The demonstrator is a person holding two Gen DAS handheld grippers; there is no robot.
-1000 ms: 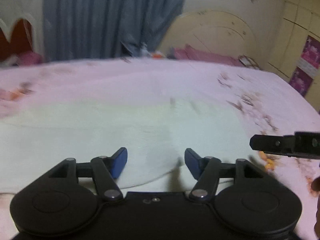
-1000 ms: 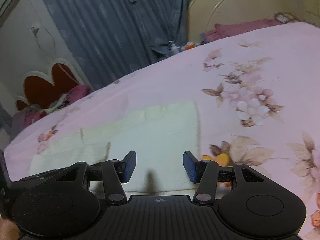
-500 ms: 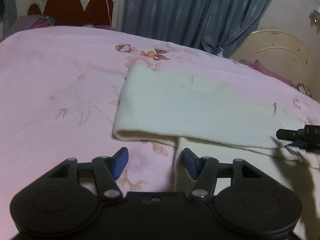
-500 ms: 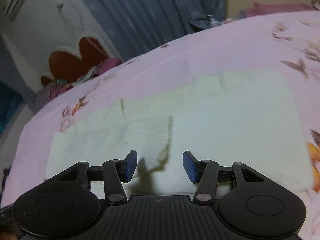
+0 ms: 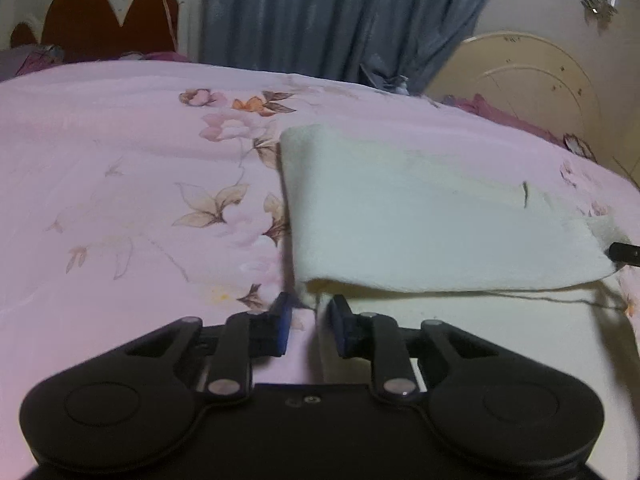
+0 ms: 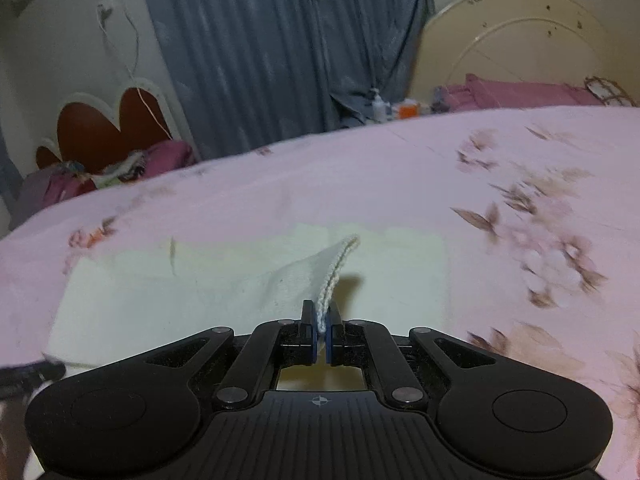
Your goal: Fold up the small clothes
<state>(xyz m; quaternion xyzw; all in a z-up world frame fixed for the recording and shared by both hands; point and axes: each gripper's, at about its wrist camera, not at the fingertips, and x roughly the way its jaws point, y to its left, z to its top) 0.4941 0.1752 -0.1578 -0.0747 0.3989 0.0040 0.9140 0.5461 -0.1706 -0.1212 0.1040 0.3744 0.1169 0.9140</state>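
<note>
A cream knitted garment [image 5: 420, 232] lies on the pink floral bed sheet [image 5: 120, 200], its far part folded over the near part. My left gripper [image 5: 310, 320] sits at the garment's near left corner. Its jaws are closing, with the cloth's edge beside the right pad and pink sheet showing in the gap. In the right wrist view my right gripper [image 6: 322, 332] is shut on a raised ribbed edge of the garment [image 6: 160, 300], which tents up from the flat cloth. The right gripper's tip [image 5: 626, 254] shows at the garment's right end.
The bed sheet [image 6: 400, 184] stretches wide around the garment. A red scalloped headboard [image 5: 100, 24], a blue-grey curtain [image 5: 320, 16] and a round cream board [image 6: 520, 48] stand behind the bed. Bottles and pink bedding [image 6: 520, 94] lie at the far edge.
My left gripper swung to the garment's left end and its jaws narrowed around the corner. My right gripper's jaws went from wide apart to shut on the garment's edge, which now stands up.
</note>
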